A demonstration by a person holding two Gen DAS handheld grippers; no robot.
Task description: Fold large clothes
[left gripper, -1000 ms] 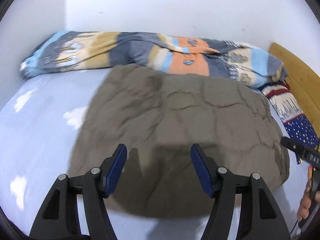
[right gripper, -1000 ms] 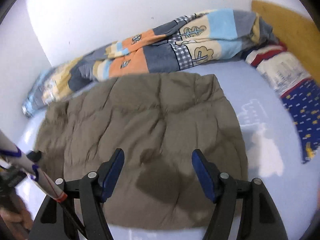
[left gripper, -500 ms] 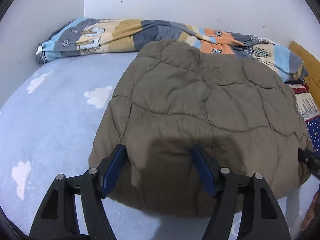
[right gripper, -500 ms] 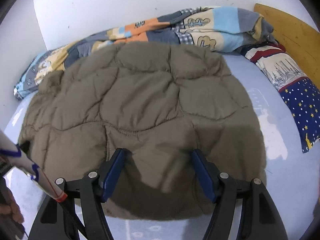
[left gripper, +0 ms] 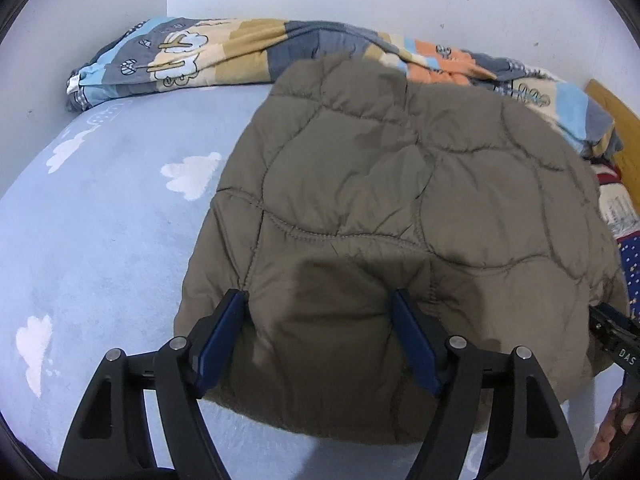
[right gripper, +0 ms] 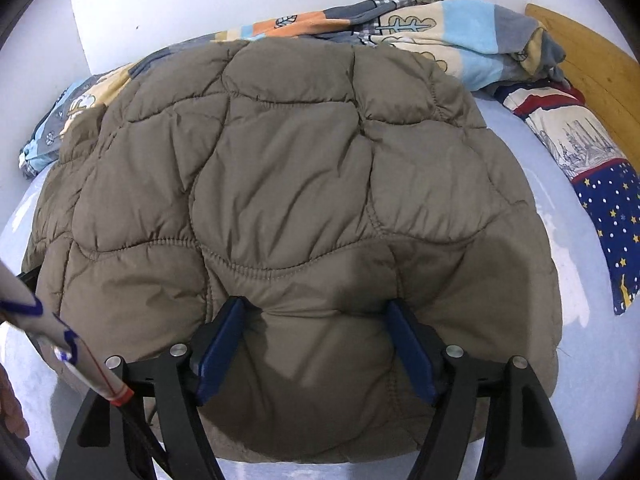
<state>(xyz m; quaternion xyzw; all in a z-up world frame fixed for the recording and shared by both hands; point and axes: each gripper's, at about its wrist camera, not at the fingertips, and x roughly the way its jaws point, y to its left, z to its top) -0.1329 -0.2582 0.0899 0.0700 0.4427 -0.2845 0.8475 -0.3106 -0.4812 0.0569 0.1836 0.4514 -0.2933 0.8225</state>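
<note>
- On the pale blue cloud-print bed sheet (left gripper: 100,248), toward its right half in the left wrist view, lies the olive quilted jacket (left gripper: 400,208), spread flat and puffy, its far edge touching a patchwork blanket (left gripper: 208,56) bunched along the white wall.
- Left gripper (left gripper: 318,332): its jaws stand wide and are opening. The blue pads (left gripper: 220,344) dig into the jacket's near hem, with a broad fold of the padding bulging between them; whether they still squeeze it or merely rest against it is hard to say from this angle.
- At that view's right edge the black body of the other gripper and some fingers of a hand (left gripper: 608,436) show beside the hem.
- Right gripper (right gripper: 314,334): its jaws are likewise wide and opening, blue pads (right gripper: 408,352) pressed into the jacket (right gripper: 300,168) near its hem, padding puckered between them.
- Farther right, a star-and-skyline pillow (right gripper: 592,168) lies on the sheet just beside the jacket, against a wooden headboard (right gripper: 596,68).
</note>
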